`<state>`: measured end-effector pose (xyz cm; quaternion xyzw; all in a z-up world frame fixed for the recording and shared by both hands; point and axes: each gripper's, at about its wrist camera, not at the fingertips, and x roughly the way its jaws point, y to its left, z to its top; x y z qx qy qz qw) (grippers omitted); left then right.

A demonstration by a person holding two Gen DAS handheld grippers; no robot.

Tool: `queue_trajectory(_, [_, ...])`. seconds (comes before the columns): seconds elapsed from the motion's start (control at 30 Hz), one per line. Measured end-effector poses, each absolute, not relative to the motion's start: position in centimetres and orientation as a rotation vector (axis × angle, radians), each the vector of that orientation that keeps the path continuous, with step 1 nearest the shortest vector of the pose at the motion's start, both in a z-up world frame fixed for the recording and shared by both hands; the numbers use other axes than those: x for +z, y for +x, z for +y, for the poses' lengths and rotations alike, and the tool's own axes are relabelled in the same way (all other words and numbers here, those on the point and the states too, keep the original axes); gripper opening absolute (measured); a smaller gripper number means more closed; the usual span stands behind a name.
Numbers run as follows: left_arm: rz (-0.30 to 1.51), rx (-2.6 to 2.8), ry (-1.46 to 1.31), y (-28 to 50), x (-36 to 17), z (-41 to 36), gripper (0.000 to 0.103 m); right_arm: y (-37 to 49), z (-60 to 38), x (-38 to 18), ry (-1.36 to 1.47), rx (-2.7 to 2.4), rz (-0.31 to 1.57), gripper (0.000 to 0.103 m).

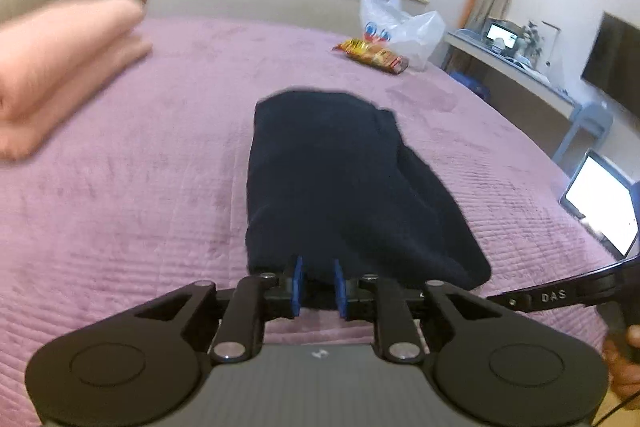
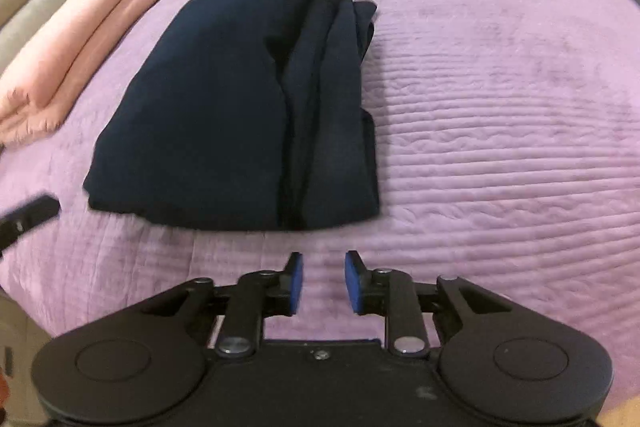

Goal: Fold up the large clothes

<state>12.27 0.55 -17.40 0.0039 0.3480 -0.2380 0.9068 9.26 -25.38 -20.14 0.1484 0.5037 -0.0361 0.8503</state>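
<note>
Although folded into a compact stack at centre frame, the dark garment (image 2: 236,107) shows loose layered edges along its right side. Both the left gripper (image 1: 318,285) and the right gripper (image 2: 323,281) stand apart, empty, below it. Any snag on withdrawal could spill those layers across the purple bedspread (image 2: 500,147).

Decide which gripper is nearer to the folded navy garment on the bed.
Left. The left gripper has its tips right at the near edge of the folded navy garment, overlapping it in view. The right gripper is open with a strip of purple bedspread between.
</note>
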Motion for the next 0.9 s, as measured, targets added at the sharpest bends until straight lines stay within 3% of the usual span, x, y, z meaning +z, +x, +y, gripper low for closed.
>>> queue_trajectory(0.03, [0.687, -0.471, 0.029, 11.5, -16.4, 0.2, 0.022, 8.7, -25.0, -19.0, 0.283, -0.083, 1.047, 0.045])
queue_trajectory(0.1, [0.602, -0.398, 0.061, 9.9, -14.1, -0.4, 0.036, 8.0, -25.2, -16.6, 0.242, -0.081, 1.003, 0.06])
queue_trajectory(0.13, [0.553, -0.36, 0.081, 9.1, -12.6, -0.7, 0.056, 7.6, -24.7, -15.0, 0.22, -0.078, 0.961, 0.07])
queue_trajectory(0.17, [0.507, -0.336, 0.1, 8.4, -11.4, -0.9, 0.073, 7.5, -24.7, -14.2, 0.2, -0.08, 0.925, 0.074])
queue_trajectory(0.27, [0.34, -0.292, 0.16, 5.7, -7.2, -1.3, 0.088, 6.4, -22.8, -10.0, 0.124, -0.079, 0.822, 0.077])
queue_trajectory(0.37, [0.316, -0.302, 0.18, 4.6, -3.6, -1.9, 0.099, 6.1, -21.2, -6.8, 0.063, -0.103, 0.782, 0.078])
queue_trajectory(0.57, [0.408, -0.286, 0.089, 3.4, 0.2, -1.2, 0.103, 3.9, -20.4, -3.2, 0.054, -0.128, 0.738, 0.078])
queue_trajectory(0.9, [0.488, -0.208, 0.053, 1.3, 1.0, 1.2, 0.103, 0.7, -19.8, -1.3, 0.082, -0.12, 0.729, 0.078])
